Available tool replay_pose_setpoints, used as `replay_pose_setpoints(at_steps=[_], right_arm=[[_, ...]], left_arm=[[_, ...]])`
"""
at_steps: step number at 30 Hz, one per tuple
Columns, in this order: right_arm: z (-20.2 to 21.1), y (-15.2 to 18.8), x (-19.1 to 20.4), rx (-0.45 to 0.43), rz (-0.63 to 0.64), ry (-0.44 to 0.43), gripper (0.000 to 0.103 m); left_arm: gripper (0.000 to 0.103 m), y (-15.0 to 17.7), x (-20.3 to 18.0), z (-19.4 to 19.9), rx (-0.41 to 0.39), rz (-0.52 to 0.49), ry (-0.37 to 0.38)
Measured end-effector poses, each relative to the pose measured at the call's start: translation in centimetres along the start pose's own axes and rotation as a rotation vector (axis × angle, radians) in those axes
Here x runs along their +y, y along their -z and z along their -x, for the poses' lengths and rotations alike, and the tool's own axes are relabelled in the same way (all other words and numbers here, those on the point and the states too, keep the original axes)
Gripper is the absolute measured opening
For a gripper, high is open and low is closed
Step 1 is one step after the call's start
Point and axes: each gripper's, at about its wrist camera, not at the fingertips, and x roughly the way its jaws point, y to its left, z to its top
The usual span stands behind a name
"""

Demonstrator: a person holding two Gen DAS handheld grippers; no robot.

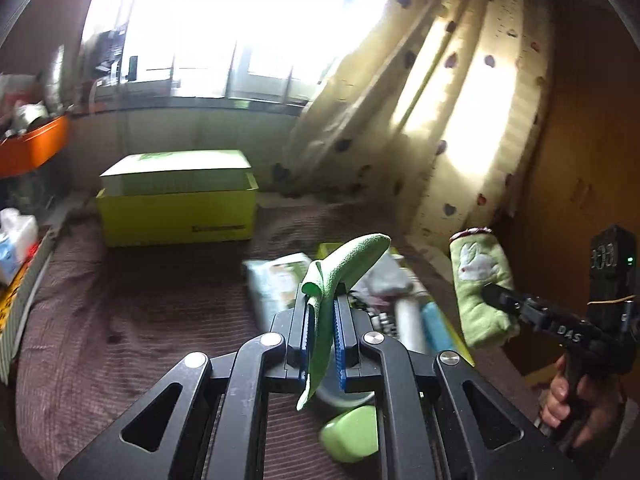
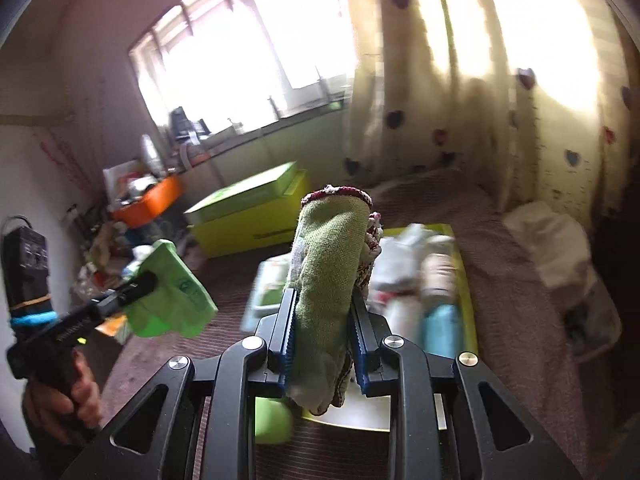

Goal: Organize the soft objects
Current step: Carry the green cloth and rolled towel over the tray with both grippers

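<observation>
My left gripper (image 1: 322, 300) is shut on a thin bright green cloth (image 1: 344, 264) that sticks up above the fingertips and hangs down behind them. The same cloth (image 2: 168, 292) shows at the left of the right wrist view. My right gripper (image 2: 324, 300) is shut on a folded green towel with a dark red knit edge (image 2: 332, 248). In the left wrist view that towel (image 1: 482, 280) shows a white rabbit patch and is held up at the right. Both are held above the brown bedcover (image 1: 140, 320).
A yellow-green box with a loose lid (image 1: 176, 196) stands far left on the bed. A shallow yellow tray of mixed items (image 2: 460, 264) lies ahead, blurred. A light green soft item (image 1: 352, 434) lies below the grippers. Heart-patterned curtains (image 2: 460, 100) hang behind; an orange bin (image 2: 154, 200) sits left.
</observation>
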Motion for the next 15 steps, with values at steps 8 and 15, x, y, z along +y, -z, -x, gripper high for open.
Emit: replay_pose_setpoints(at_steps=[8,15], right_arm=[[0.0,1.1,-3.9,0.026,-0.026,0.061,0.023],[-2.0,2.8,-4.9,0.085,0.039,0.081,0.023]], left_arm=[[0.010,-0.1,-3.2,-2.2,0.029,-0.021,0.050],[0.010,-0.1,-5.5,-4.3,0.052,-0.050,0.073]])
